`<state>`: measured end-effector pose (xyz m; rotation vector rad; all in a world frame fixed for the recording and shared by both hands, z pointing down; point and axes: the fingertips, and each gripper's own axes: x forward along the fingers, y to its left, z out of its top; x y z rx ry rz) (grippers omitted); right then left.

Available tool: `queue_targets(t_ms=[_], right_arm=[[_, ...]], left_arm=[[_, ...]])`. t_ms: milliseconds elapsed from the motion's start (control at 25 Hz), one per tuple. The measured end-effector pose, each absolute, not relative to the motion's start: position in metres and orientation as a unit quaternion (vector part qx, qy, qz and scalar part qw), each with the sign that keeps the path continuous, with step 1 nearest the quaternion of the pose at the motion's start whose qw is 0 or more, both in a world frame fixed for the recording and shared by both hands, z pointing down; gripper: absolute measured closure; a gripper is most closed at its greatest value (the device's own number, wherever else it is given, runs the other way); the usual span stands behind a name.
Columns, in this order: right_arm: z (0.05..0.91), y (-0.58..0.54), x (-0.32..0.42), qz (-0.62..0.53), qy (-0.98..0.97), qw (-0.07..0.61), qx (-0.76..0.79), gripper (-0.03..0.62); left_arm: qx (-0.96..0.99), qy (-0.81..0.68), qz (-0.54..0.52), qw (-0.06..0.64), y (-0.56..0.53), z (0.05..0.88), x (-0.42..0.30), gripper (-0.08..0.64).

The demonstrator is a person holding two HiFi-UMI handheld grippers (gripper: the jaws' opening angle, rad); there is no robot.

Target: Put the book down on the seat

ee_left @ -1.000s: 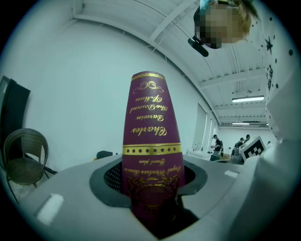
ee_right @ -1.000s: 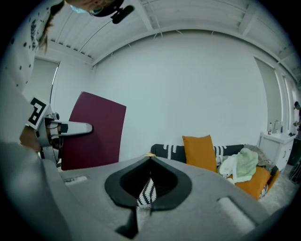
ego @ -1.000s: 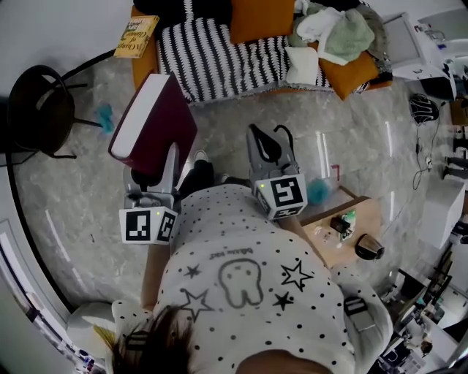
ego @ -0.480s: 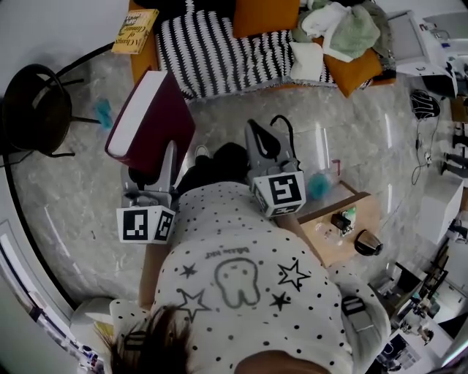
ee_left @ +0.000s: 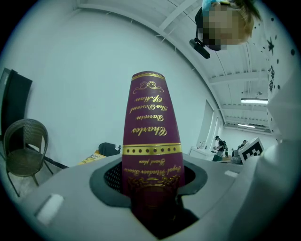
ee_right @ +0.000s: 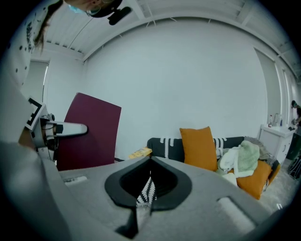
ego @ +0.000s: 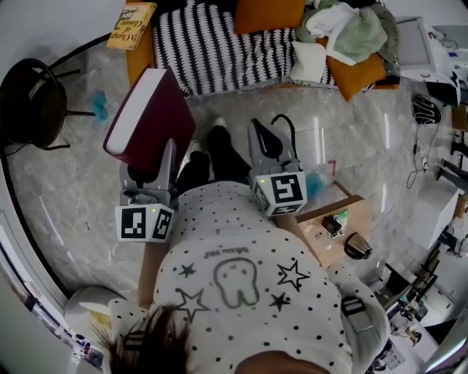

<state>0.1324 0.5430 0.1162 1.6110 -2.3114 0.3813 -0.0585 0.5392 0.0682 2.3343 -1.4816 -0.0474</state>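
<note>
A thick maroon book [ego: 150, 117] with white page edges stands up tilted in the air over the floor, short of the sofa [ego: 219, 44]. My left gripper [ego: 159, 157] is shut on its lower edge. In the left gripper view the gold-lettered spine [ee_left: 151, 141] rises from between the jaws of that gripper [ee_left: 151, 190]. My right gripper [ego: 265, 139] hangs beside it to the right, shut and empty; in its own view this gripper [ee_right: 148, 186] shows only a thin slit between its jaws, and the book [ee_right: 89, 132] stands at the left.
The sofa seat carries a striped blanket, orange cushions [ego: 267, 13] and a heap of clothes [ego: 344, 33]. A yellow book [ego: 131, 25] lies on its left arm. A black round chair [ego: 29, 102] stands left, a cardboard box [ego: 336, 226] right.
The person has stepped towards the sofa; a dark leg and shoe now show between the grippers. Both grippers moved along, and the book stays in the left grip.
</note>
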Motion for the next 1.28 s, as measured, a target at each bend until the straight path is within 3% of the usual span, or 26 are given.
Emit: queue_targets(t_ms=[1280], right_arm=[[0.103,0.423,0.178,0.088,-0.850,0.129,0.503,0.591]], left_arm=[[0.792,-0.594,-0.053,0.131,0.442,0.041,-0.022,0.333]])
